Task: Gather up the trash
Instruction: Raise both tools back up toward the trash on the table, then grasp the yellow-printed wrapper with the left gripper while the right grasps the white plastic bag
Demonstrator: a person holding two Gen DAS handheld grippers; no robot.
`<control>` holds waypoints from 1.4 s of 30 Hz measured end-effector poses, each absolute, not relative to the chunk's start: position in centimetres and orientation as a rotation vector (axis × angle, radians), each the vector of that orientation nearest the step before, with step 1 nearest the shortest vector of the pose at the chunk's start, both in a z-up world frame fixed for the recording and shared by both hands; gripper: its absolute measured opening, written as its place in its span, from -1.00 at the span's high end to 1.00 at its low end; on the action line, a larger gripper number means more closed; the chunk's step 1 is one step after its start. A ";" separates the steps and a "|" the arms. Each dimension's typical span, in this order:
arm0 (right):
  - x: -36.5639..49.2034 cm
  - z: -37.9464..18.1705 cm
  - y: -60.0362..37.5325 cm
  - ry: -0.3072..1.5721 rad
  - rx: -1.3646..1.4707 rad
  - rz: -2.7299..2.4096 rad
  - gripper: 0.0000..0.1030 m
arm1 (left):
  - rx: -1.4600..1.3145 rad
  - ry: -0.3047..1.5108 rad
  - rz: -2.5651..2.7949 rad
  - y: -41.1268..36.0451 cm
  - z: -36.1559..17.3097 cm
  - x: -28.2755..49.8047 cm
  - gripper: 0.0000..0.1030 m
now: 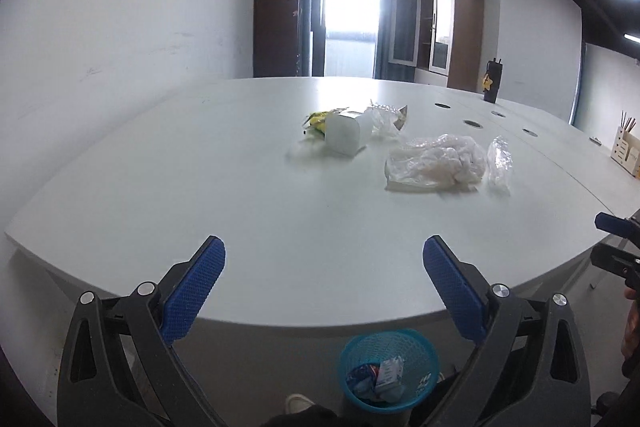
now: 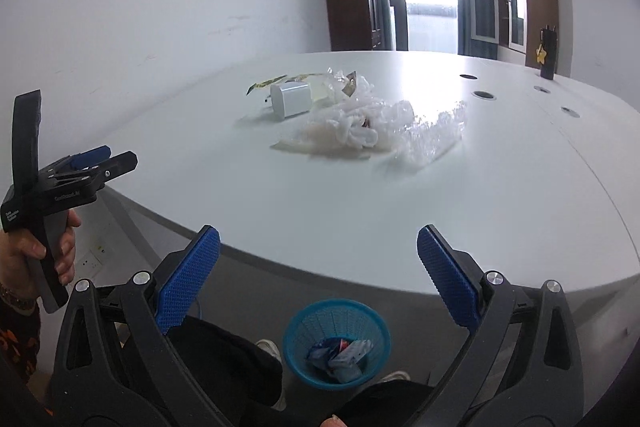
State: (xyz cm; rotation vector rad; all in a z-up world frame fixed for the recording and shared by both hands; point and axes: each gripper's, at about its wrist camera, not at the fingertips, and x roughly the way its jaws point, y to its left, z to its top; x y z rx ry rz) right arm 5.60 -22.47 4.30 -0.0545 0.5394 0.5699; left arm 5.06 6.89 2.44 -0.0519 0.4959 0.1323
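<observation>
Left wrist view has the big white table (image 1: pixel 200 167) curving across the frame, with its near edge running just past the fingertips and a wide bare stretch of tabletop between that edge and the trash. Plenty of open surface on the left side too, all the way to the white wall. Left gripper (image 1: pixel 324 259) is spread wide, blue pads (image 1: pixel 194 291) well apart, nothing between them and touching nothing. Same story in the right wrist view: right gripper (image 2: pixel 318 247) gaping open, empty, hanging over the table edge. You can also see the left gripper from the side there, held in a hand (image 2: pixel 36 247) off to the left of the table edge. Trash sits in a loose cluster around the middle of the table: a crumpled clear plastic bag (image 1: pixel 436 159), a smaller crinkly clear wrapper (image 1: pixel 499 159) just beside it on the right, then further back a white boxy container (image 1: pixel 346 133) lying on its side, touching a yellow wrapper (image 1: pixel 318 119) and some more clear plastic (image 1: pixel 384 119). Down on the floor, below the table edge, a blue mesh basket (image 1: pixel 424 347) already has a few scrunched wrappers in it.
</observation>
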 end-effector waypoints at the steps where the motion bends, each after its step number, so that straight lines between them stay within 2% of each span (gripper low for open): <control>1: 6.1 4.6 -22.4 0.537 -0.056 0.569 -0.84 | -0.041 0.500 0.137 7.0 2.7 5.6 -0.89; 9: 11.4 6.4 -22.0 0.546 -0.075 0.554 -0.84 | 0.031 0.534 0.136 8.3 3.6 11.2 -0.88; 12: 13.8 7.3 -21.4 0.546 -0.093 0.545 -0.84 | 0.075 0.550 0.127 8.4 3.9 13.4 -0.78; 18: 18.8 8.5 -19.3 0.571 -0.140 0.556 -0.83 | 0.149 0.594 0.128 8.6 4.1 18.0 -0.77; 33: 29.3 6.2 -14.6 0.742 -0.177 0.523 -0.79 | 0.212 0.721 0.074 9.9 4.6 27.6 -0.75; 35: 30.0 5.5 -14.2 0.761 -0.182 0.511 -0.64 | 0.265 0.725 0.084 9.9 4.2 28.9 -0.58; 38: 31.0 4.3 -14.1 0.797 -0.186 0.492 -0.48 | 0.322 0.740 0.067 9.8 3.4 30.4 -0.45; 39: 31.3 3.9 -14.0 0.808 -0.194 0.483 -0.30 | 0.327 0.750 0.065 9.9 3.1 30.9 -0.38; 40: 31.6 3.5 -13.8 0.818 -0.206 0.473 -0.20 | 0.329 0.766 0.055 10.0 2.8 31.5 -0.11; 41: 31.7 3.2 -13.7 0.827 -0.209 0.473 -0.19 | 0.323 0.776 0.039 10.1 2.6 31.9 0.10; 42: 31.9 3.0 -13.7 0.834 -0.206 0.481 -0.14 | 0.320 0.781 0.025 10.0 2.5 32.1 0.18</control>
